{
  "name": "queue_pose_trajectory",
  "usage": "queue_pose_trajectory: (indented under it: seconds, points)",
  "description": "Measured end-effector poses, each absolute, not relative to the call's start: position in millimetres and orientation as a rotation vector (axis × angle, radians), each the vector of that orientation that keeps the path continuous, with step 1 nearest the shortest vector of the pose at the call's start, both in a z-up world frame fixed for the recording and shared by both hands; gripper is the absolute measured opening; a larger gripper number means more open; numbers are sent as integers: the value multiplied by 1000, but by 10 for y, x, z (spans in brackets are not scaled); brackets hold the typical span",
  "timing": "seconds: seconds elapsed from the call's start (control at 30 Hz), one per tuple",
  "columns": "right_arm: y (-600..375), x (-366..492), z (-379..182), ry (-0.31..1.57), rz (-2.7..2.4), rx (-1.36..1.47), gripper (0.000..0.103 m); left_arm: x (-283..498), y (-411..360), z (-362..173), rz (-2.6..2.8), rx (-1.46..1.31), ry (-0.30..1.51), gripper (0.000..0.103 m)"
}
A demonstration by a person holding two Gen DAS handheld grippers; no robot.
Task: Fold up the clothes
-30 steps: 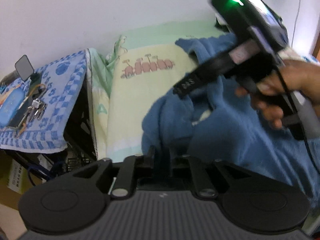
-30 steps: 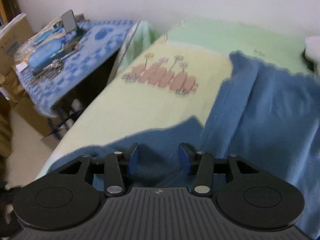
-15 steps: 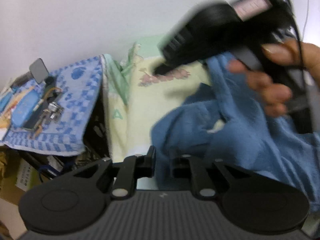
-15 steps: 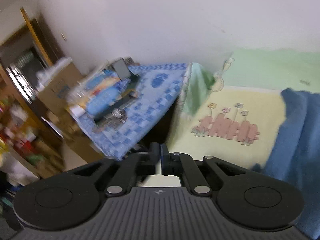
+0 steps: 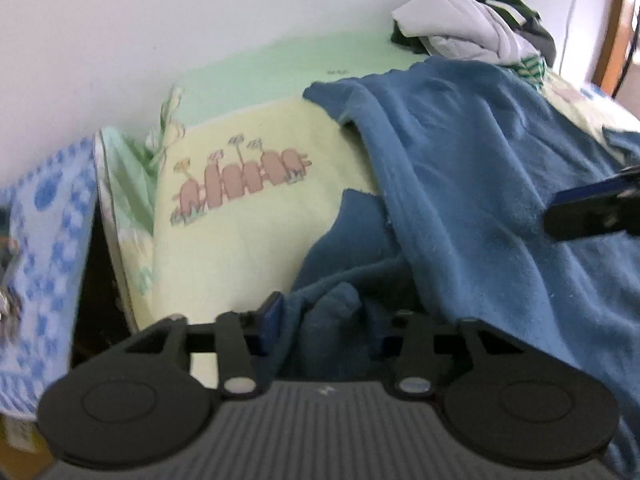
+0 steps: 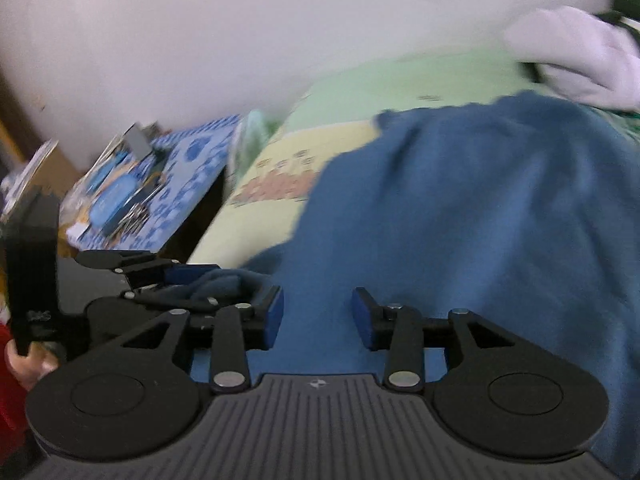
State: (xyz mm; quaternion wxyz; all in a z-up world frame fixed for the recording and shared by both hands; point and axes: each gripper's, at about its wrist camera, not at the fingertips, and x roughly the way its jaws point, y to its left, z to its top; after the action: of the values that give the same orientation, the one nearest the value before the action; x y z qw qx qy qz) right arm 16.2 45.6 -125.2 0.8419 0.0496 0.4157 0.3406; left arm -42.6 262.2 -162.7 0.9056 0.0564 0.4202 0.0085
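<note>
**On the bed: a blue cloth to fold**

On the bed (image 5: 248,236) lies the blue cloth (image 5: 480,208), long way toward the wall. Left gripper (image 5: 326,322) is nearer, opening around a bunched corner. Right gripper (image 6: 318,314) opens above it, empty.

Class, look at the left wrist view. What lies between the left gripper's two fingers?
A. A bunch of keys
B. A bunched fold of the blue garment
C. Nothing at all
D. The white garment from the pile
B: a bunched fold of the blue garment sits between the fingers of the left gripper, whose jaws are opening, on the bed sheet.
</note>
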Motion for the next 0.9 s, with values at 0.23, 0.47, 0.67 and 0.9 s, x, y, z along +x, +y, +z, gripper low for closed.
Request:
queue_pose_trajectory:
  seconds: [0.23,0.47,0.67,0.9]
  points:
    - [-43,130,-1299,879,587,179,41,-689,2873,-1252,260,240,803,25]
    - [-131,165,-1425,901,521,115,41,-576,2760,-1589,223,317,906,39]
    - [-613,110,-1267,848,472,14,49,-777,2686,-1153,250,287,845,62]
    - [-1235,307,-1410,785,349,-121,56,-952,2126,-854,166,273,762,69]
